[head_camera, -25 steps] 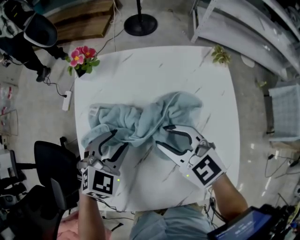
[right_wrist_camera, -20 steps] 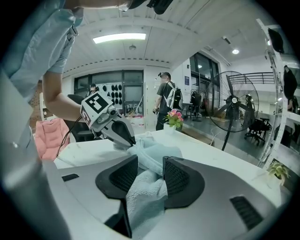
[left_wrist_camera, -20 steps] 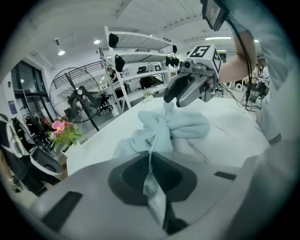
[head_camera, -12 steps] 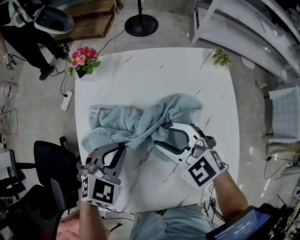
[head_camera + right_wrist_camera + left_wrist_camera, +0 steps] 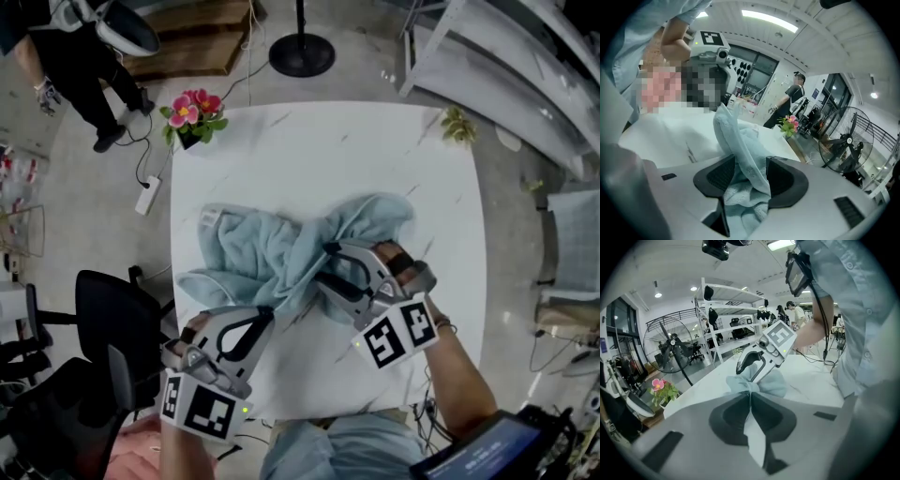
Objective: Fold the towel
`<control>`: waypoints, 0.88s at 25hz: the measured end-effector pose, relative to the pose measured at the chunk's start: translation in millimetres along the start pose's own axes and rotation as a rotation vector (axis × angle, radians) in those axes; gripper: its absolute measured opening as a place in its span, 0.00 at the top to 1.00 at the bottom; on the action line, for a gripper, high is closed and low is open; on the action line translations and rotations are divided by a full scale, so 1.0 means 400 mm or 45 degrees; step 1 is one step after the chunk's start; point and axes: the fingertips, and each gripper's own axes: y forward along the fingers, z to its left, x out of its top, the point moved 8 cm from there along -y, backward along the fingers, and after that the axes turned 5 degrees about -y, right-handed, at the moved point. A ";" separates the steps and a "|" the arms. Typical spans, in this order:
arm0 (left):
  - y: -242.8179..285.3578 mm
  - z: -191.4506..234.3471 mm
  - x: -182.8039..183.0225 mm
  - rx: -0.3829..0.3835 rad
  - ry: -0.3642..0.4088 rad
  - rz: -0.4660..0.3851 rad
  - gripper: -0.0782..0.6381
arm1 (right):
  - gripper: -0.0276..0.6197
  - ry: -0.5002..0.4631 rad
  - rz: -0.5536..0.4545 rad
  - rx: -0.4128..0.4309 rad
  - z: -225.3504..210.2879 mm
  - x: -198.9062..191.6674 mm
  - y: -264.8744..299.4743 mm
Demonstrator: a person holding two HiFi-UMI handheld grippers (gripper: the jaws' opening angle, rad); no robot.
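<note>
I found the towel (image 5: 267,255), pale blue, lying crumpled across the middle of the white marble-patterned table (image 5: 328,155), gathered into a twisted bunch at its centre, with one lobe spread toward the left side and another toward the far right. My left gripper (image 5: 263,313) sat at the near left of the towel with its jaws pressed together on a thin edge of the cloth. In the left gripper view that edge ran as a narrow strip between the closed pads and led out to the bunched mass beyond. My right gripper (image 5: 324,266) sat at the near right of the bunch. Its jaws had just been opening and stood wide apart, and a raised fold of the towel stood upright between them, with more cloth heaped in the throat behind the pads. I could not confirm that the pads pressed on that fold. Both grippers pointed away from me and downward toward the tabletop. A pot of pink flowers (image 5: 194,112) stood just off the far left corner of the table. A black chair (image 5: 108,314) stood beside the table's near left edge, and a person (image 5: 80,42) stood on the floor well beyond the flowers.
</note>
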 end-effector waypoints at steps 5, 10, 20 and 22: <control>-0.032 -0.019 0.009 -0.008 0.013 -0.014 0.87 | 0.69 -0.056 0.068 -0.052 0.005 -0.016 0.011; -0.064 -0.010 0.030 0.027 0.035 -0.031 0.87 | 0.87 -0.056 0.054 -0.121 0.005 0.004 -0.006; -0.153 0.055 0.095 0.314 -0.062 -0.155 0.87 | 0.89 0.020 0.039 -0.347 -0.039 0.099 -0.127; -0.167 0.069 0.125 0.389 -0.061 -0.191 0.87 | 0.89 0.037 0.045 -0.420 -0.057 0.125 -0.154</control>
